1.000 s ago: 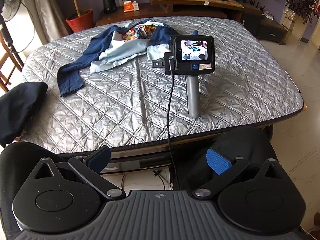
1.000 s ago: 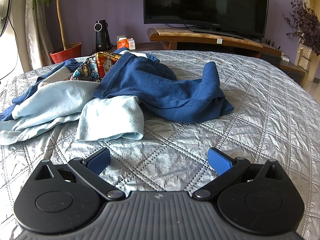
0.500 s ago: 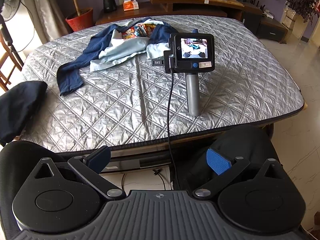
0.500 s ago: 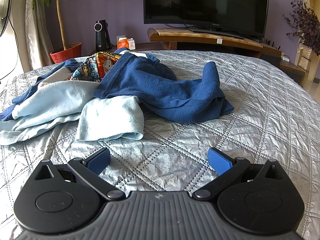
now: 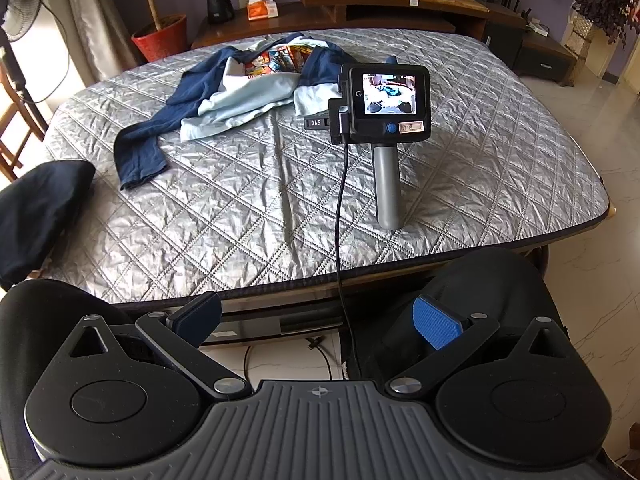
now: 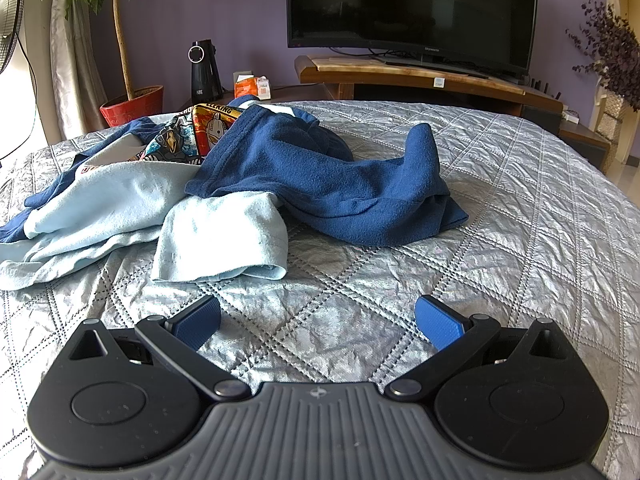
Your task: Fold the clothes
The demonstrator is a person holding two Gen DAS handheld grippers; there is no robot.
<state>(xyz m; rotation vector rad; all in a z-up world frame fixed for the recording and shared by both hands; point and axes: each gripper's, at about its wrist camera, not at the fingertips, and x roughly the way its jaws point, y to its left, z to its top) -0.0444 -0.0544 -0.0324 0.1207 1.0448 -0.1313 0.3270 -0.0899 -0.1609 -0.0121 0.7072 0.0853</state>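
Since the earlier frame my left view has crept slightly back; my right view is unchanged. Left wrist: my left gripper hangs wide and empty off the bed's near edge, well apart from the clothes heaped far-left. My right gripper stands nearer them. Right wrist: my right gripper, wide and empty, faces the crumpled navy fleece and pale-blue cotton piece just ahead-left on crinkled silver quilting.

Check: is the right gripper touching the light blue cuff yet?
Apart. The right wrist view shows bare quilt between the right gripper and the light blue cuff.
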